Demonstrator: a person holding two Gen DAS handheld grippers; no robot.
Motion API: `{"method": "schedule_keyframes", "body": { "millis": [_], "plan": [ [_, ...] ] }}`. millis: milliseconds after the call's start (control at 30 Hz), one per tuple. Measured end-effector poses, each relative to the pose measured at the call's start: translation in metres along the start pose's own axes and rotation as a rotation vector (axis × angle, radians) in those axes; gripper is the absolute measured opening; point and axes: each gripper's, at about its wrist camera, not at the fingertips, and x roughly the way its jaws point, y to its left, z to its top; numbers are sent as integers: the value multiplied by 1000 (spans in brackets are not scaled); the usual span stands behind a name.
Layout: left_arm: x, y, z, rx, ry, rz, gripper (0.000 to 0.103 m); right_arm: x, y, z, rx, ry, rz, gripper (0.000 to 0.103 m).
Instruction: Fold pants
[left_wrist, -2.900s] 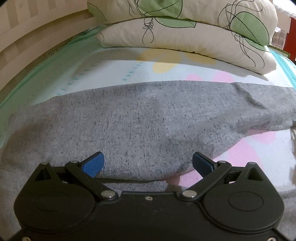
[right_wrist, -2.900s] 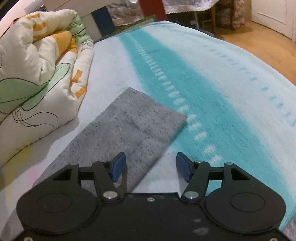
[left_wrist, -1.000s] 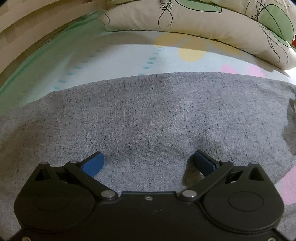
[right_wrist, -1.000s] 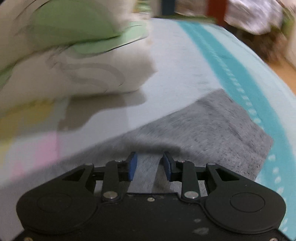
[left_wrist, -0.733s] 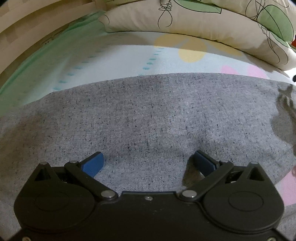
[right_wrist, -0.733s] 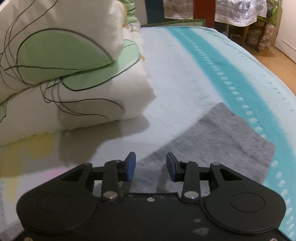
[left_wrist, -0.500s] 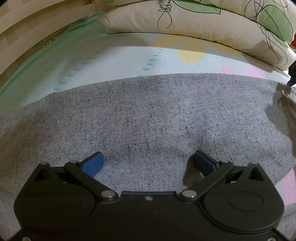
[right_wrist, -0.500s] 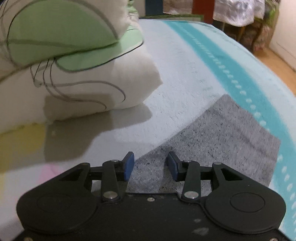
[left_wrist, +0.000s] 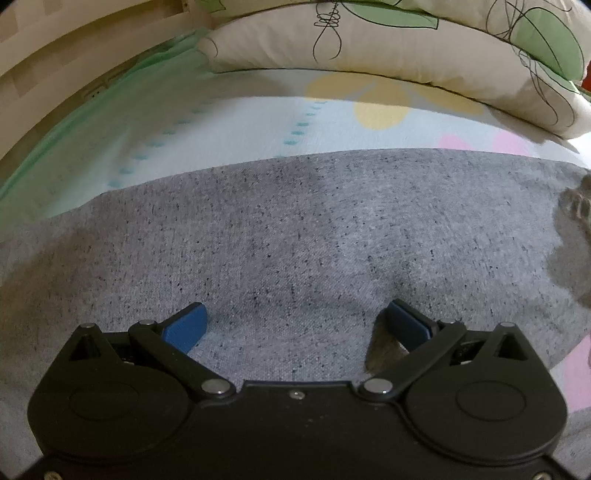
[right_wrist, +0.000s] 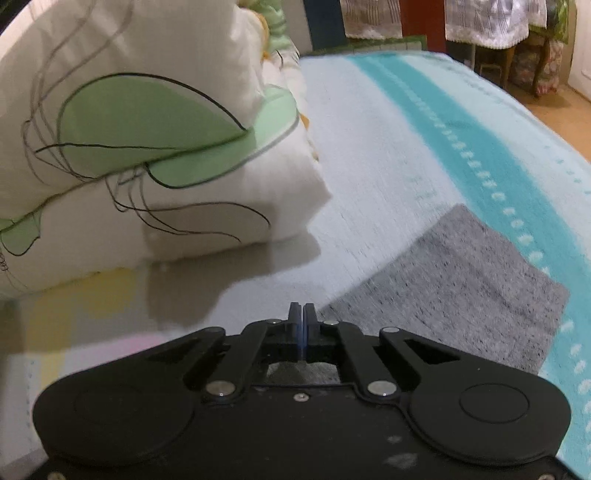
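Your left gripper sits low over the heather-grey knit pants, its two blue pads spread wide with nothing between them. The fabric under it is a speckled, soft jersey with dark flecks, lying mostly flat on the pale terry-textured bedspread, with a shallow dimple near the right pad. The pants run as a broad band across the bedspread, their far edge a smooth curved line. Beyond that edge the bedspread shows a row of small teal dashes, a round yellow patch and pink patches. Further back on the bedspread lies the puffy cream quilt with green leaf shapes and thin black line drawing, folded into thick rounded layers. At the right rim of the left view a bit of grey cloth stands lifted off the bedspread, blurred.

Your right gripper has its blue pads pressed together. Grey cloth shows through the gap in the linkage just behind them, but whether the pads pinch the pants you cannot tell from here. To the right of the pads one squared-off end of the pants lies flat on the bedspread, touching its broad teal stripe. The quilt bulges to the left, soft and creased.
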Motion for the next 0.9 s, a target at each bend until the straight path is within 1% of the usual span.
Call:
{"method": "schedule_keyframes", "body": {
  "millis": [33, 67, 100, 133, 167, 200, 300, 333, 367, 400, 467, 533, 600, 667, 733, 767, 800, 833, 867, 900],
  "plan": [
    [0, 1, -1, -4, -4, -6, 103, -3, 4, -2, -5, -12, -3, 3],
    [1, 2, -1, -5, -8, -11, 103, -3, 7, -3, -9, -20, -23, 10],
    [1, 3, -1, -1, -9, -13, 103, -4, 10, -2, 1, -24, -55, 32],
    [1, 3, -1, 0, -8, -14, 103, -2, 12, -2, 15, -25, -79, 44],
    [1, 4, -1, -1, -6, -15, 103, 0, 14, -1, 29, -30, -89, 46],
    [1, 4, -1, -3, -4, -16, 103, 3, 15, 0, 40, -28, -101, 45],
    [-2, 8, 2, -20, 6, -20, 103, 15, 20, -3, 55, 7, -139, 46],
    [-4, 9, 5, -22, 3, -20, 97, 21, 22, -5, 47, 34, -154, 46],
    [-7, 12, 8, -24, -14, -10, 90, 28, 23, -8, 33, 61, -166, 46],
    [-10, 14, 12, -23, -38, 13, 88, 31, 26, -11, 5, 57, -178, 47],
    [-15, 21, 21, -35, -86, 63, 88, 32, 32, -13, -57, 61, -199, 48],
    [-13, 38, 31, -94, -99, 85, 88, 34, 38, -10, -92, 86, -218, 49],
    [-8, 57, 40, -186, -69, 75, 88, 36, 36, -5, -83, 117, -218, 47],
    [-2, 75, 50, -251, -28, 68, 88, 37, 31, -2, -62, 132, -205, 43],
    [0, 87, 58, -269, -15, 81, 88, 35, 30, -3, -79, 124, -200, 36],
    [0, 93, 64, -271, -17, 95, 88, 34, 30, -5, -92, 113, -200, 24],
    [1, 98, 70, -273, -21, 108, 88, 33, 29, -6, -110, 101, -204, 16],
    [1, 102, 76, -275, -23, 117, 88, 34, 28, -7, -120, 95, -199, 14],
    [3, 105, 81, -273, -24, 124, 89, 32, 26, -8, -124, 93, -184, 8],
    [4, 105, 84, -267, -22, 131, 89, 29, 24, -8, -120, 94, -171, 6]
  ]
}}
